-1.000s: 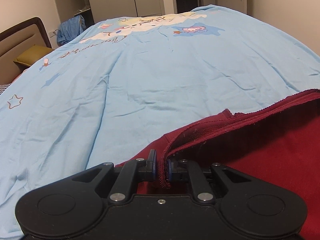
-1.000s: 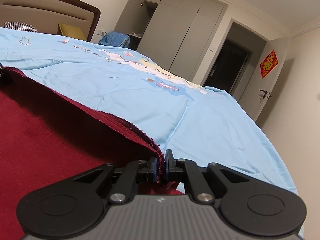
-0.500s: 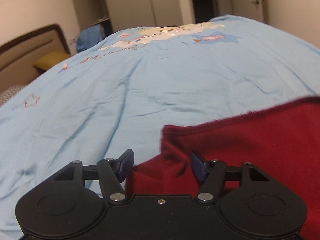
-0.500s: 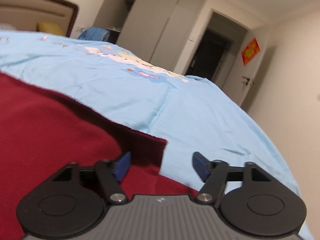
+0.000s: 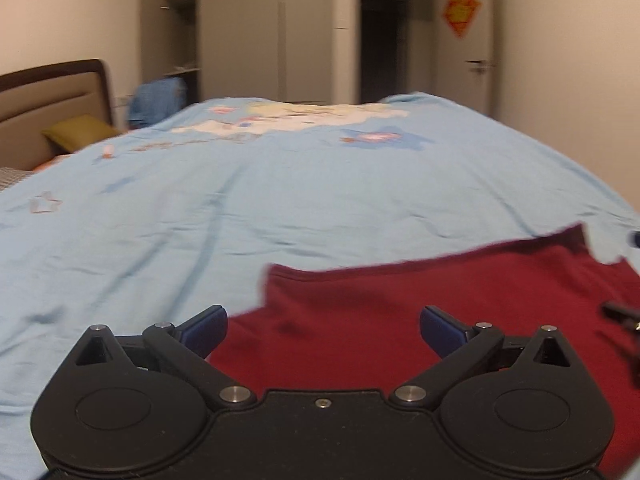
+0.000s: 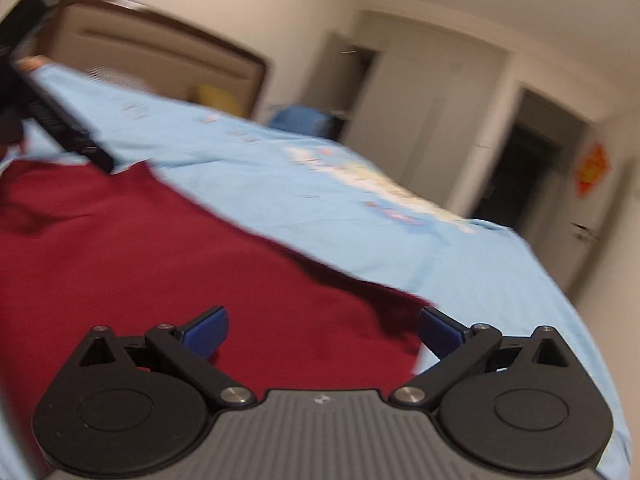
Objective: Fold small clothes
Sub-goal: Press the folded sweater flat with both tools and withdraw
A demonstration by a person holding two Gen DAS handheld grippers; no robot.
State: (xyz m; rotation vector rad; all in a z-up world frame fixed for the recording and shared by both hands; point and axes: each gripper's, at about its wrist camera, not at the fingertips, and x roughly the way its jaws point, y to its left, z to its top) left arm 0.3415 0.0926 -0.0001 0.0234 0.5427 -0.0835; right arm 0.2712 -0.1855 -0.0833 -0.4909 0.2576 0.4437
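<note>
Headboard (image 5: 52, 92) and yellow-green pillow (image 5: 78, 136) at far left of the left wrist view; wardrobe (image 5: 240, 36) and dark doorway (image 5: 384, 48) behind; red ornament (image 5: 462, 10) on the right-hand wall. Bed (image 5: 200, 216) under a light blue printed cover, filling most of both views. Left hand-held gripper (image 5: 323, 330): spread wide, blue pads (image 5: 208, 326) well apart, nothing between them, poised just above the near left part of the garment (image 5: 400, 320). Garment: dark red, lying flat on the cover at the near edge of the bed, left corner doubled over, far edge running up toward the right. Right hand-held gripper (image 6: 323, 330): likewise spread wide and empty, above the near right corner of the garment (image 6: 160, 260), cover showing just beside its right pad. Both views blurred; fabric detail and type of garment not legible. Dark shape at upper left of the right wrist view: probably the other tool, not certain. Step in hand, as judged: a fold laid down and let go, both tools free. Next move, as judged: choice of a fresh edge or pair of corners, descent of the pads onto a single layer, closure on cloth only and not on the cover beneath, then a carry across to halve the piece again.
</note>
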